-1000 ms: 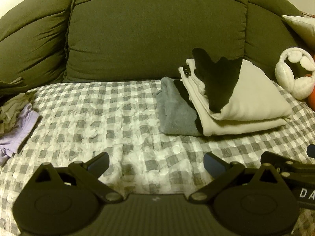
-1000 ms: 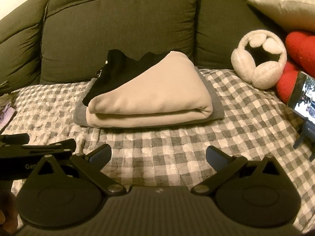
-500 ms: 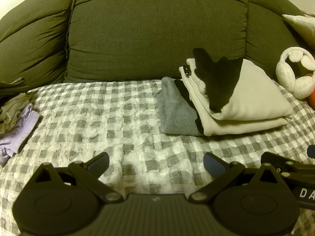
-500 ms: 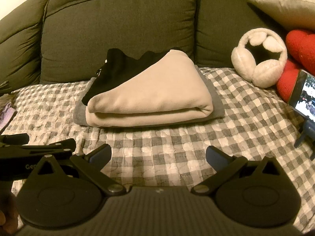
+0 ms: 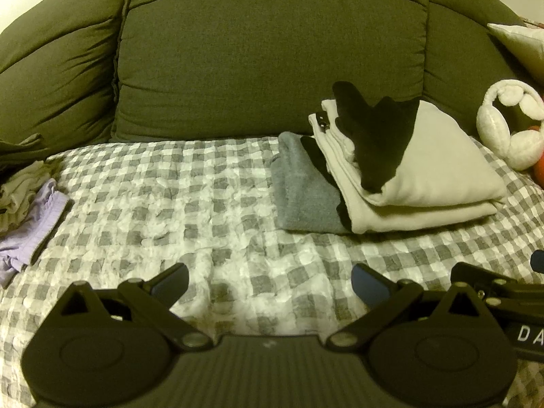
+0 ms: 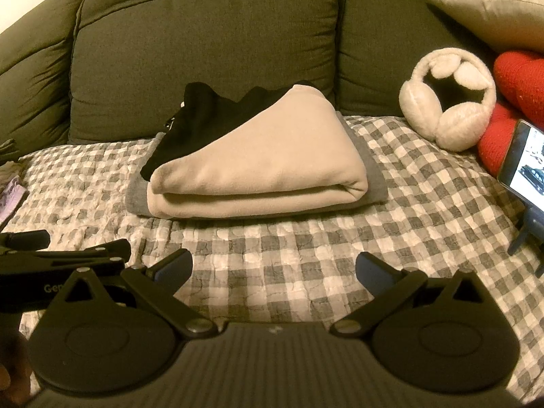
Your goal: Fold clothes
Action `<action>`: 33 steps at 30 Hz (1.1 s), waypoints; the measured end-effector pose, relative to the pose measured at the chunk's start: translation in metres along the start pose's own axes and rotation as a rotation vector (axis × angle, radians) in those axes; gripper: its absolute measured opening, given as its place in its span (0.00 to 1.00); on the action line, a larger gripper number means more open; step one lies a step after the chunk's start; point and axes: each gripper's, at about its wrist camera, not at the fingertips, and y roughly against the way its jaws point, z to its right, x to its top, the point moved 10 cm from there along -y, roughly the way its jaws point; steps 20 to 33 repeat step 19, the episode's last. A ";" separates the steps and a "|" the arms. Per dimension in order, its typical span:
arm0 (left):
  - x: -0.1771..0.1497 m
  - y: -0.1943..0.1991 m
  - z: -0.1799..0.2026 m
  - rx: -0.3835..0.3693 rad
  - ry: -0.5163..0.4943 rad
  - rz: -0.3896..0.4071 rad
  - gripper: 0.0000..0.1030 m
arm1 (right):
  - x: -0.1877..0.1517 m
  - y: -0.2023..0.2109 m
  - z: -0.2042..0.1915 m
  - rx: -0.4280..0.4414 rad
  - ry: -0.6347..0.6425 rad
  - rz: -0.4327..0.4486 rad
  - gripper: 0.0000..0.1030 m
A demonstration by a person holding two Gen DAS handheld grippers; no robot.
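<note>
Left wrist view, left hand-held gripper [image 5: 269,280] released, right hand-held gripper [image 6: 273,268] released, three folded garments [image 5: 438,173] stacked

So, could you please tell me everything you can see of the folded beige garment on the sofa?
The beige garment looks like soft, matte fleece, folded into a thick bundle with a rounded fold toward the cameras. It lies flat on a folded grey garment, which rests on the checked blanket. A black garment sits against its far side. Neither gripper touches it.
</note>
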 end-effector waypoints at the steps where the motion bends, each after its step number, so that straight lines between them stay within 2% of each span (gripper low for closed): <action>1: 0.000 0.000 0.000 0.001 -0.001 0.001 0.99 | 0.000 0.000 0.000 -0.001 0.000 0.000 1.00; 33: 0.000 -0.002 0.002 -0.003 -0.002 -0.010 0.98 | 0.000 -0.001 0.000 -0.005 -0.006 -0.005 1.00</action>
